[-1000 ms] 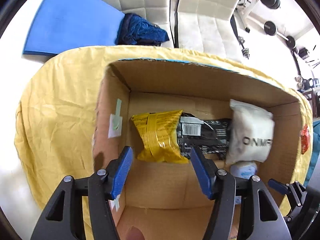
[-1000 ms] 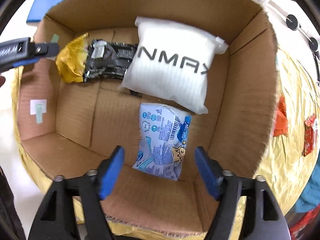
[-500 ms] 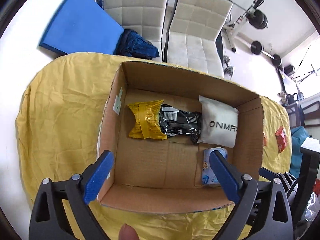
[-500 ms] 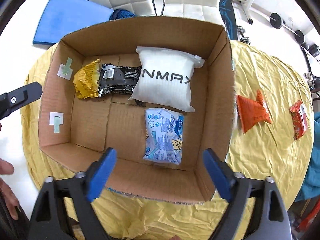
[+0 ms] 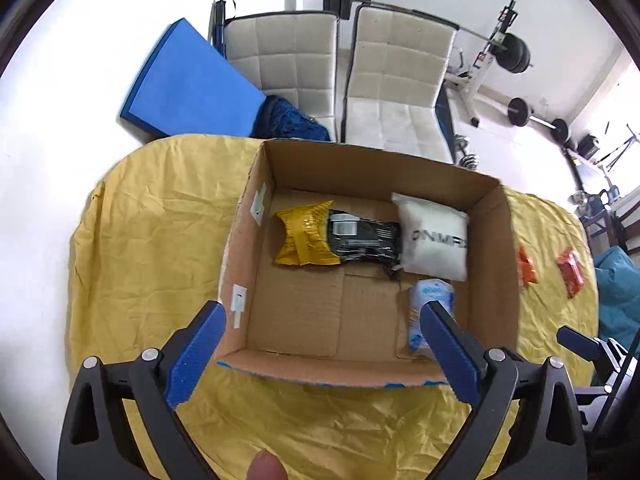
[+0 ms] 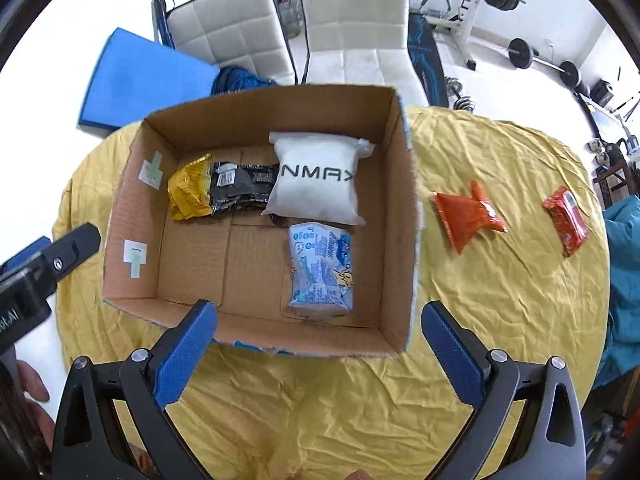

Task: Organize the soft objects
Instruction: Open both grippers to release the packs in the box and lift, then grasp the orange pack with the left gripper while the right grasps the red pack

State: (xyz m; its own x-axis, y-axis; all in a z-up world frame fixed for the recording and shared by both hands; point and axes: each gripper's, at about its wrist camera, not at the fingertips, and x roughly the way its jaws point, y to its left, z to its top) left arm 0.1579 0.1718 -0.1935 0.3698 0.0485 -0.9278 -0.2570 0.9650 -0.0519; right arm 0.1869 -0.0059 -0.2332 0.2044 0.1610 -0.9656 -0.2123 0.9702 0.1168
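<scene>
An open cardboard box (image 5: 248, 248) (image 6: 404, 208) stands on the yellow cloth. Inside lie a yellow packet (image 5: 304, 236) (image 6: 189, 192), a black packet (image 5: 362, 236) (image 6: 242, 186), a white ONMAX pouch (image 5: 434, 240) (image 6: 314, 178) and a light blue packet (image 5: 426, 300) (image 6: 322, 270). An orange packet (image 6: 466, 214) (image 5: 526, 266) and a red packet (image 6: 566, 220) (image 5: 571, 272) lie on the cloth right of the box. My left gripper (image 5: 322, 344) is open and empty, high above the box's near edge. My right gripper (image 6: 318, 344) is open and empty, also above the near edge.
The yellow cloth (image 5: 152, 248) (image 6: 500, 300) covers a round table. Two white chairs (image 5: 344, 80) (image 6: 288, 32), a blue mat (image 5: 188, 84) and a dark blue cloth (image 5: 288, 124) stand behind it. Gym equipment (image 5: 512, 64) is at the back right.
Both grippers have pulled up and back out of the box and opened wider. The four packets stay in the box.
</scene>
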